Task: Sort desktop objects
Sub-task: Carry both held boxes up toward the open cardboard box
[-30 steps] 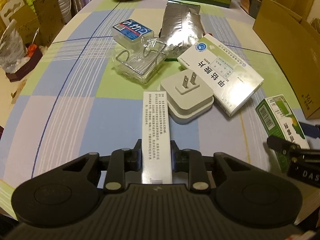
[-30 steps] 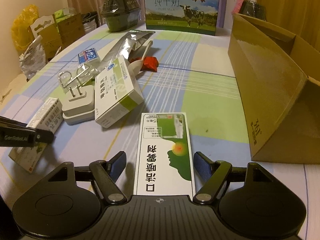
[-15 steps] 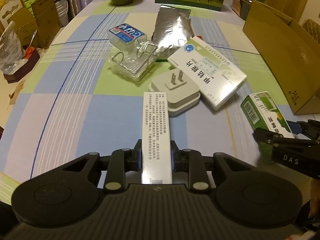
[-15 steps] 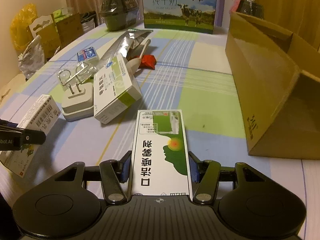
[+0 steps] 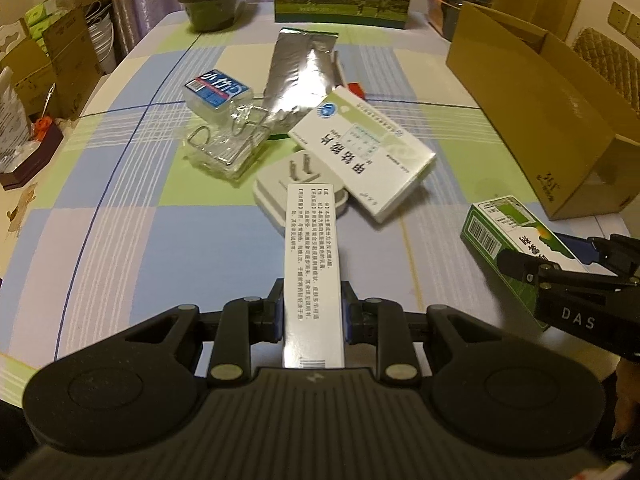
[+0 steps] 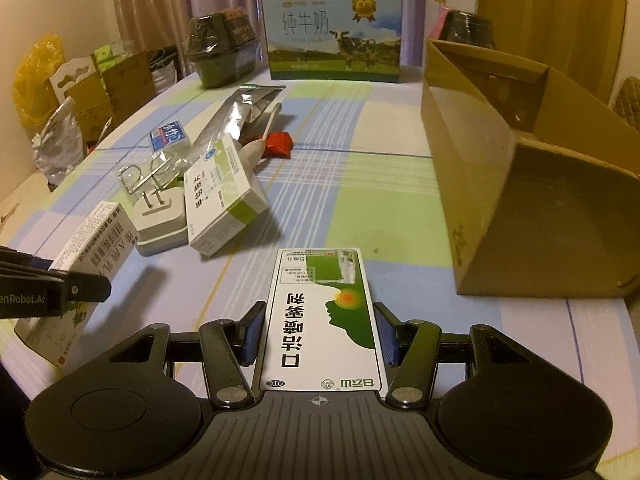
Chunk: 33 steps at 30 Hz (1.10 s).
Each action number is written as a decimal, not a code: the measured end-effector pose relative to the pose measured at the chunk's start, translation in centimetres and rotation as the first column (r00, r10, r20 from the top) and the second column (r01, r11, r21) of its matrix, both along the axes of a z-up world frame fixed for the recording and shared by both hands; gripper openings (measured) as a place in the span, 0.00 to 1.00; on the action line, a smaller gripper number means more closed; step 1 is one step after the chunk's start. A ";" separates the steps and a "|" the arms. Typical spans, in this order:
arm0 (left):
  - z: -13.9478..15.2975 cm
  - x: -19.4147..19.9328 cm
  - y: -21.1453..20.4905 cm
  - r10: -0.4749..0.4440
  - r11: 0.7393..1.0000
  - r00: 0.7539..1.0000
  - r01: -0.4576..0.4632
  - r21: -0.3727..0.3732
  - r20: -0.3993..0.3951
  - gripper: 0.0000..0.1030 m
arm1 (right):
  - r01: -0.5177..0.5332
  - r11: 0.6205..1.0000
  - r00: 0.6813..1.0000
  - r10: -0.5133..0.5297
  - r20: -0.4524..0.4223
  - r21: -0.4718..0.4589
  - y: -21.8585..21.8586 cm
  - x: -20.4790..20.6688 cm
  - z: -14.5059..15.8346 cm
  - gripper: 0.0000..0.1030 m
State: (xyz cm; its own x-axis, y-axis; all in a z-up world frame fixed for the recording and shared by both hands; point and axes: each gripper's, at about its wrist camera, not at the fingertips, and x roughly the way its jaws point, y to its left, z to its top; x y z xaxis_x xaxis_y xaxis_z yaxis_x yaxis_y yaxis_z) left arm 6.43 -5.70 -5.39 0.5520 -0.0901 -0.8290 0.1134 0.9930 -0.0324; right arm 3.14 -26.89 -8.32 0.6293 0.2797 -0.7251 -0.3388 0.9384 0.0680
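Left tool point(image 5: 313, 317) grips a narrow white box point(image 5: 313, 276); right tool point(image 6: 320, 334) clamps a green-and-white box point(image 6: 323, 320) above the table point(image 6: 352, 184).

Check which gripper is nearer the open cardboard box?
Right. The right gripper, holding its green-and-white carton, sits just beside the cardboard box; the left gripper is farther, across the table.

Right tongs point(image 6: 320, 334) newly around green box point(image 6: 322, 316)
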 end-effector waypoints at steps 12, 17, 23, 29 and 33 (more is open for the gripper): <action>1.6 -0.2 -1.9 -0.038 0.999 0.999 0.038 -0.005 0.033 0.21 | 0.036 0.998 0.996 -0.039 0.074 0.042 -1.6 -0.8 3.5 0.51; 2.9 0.3 -3.5 -0.074 0.997 0.995 0.075 -0.013 0.059 0.21 | 0.043 0.997 0.990 -0.051 0.131 0.059 -2.3 -0.5 6.0 0.51; 5.0 1.4 -5.8 -0.120 0.992 0.987 0.124 -0.034 0.103 0.21 | 0.061 0.995 0.977 -0.075 0.202 0.074 -3.6 0.3 9.2 0.51; 7.3 2.5 -8.7 -0.169 0.982 0.975 0.179 -0.060 0.145 0.21 | 0.089 0.993 0.965 -0.107 0.241 0.083 -5.9 1.7 11.3 0.51; 8.2 3.2 -10.8 -0.204 0.974 0.966 0.216 -0.067 0.159 0.21 | 0.115 0.990 0.959 -0.133 0.252 0.085 -7.8 2.8 12.2 0.51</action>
State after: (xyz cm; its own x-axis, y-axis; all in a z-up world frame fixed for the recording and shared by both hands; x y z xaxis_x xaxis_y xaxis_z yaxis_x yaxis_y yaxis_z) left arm 9.59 -16.50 2.85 0.6309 -0.2820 -0.7228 0.3290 0.9409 -0.0799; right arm 5.97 -34.64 3.87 0.8243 0.2315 -0.5167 -0.2348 0.9702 0.0601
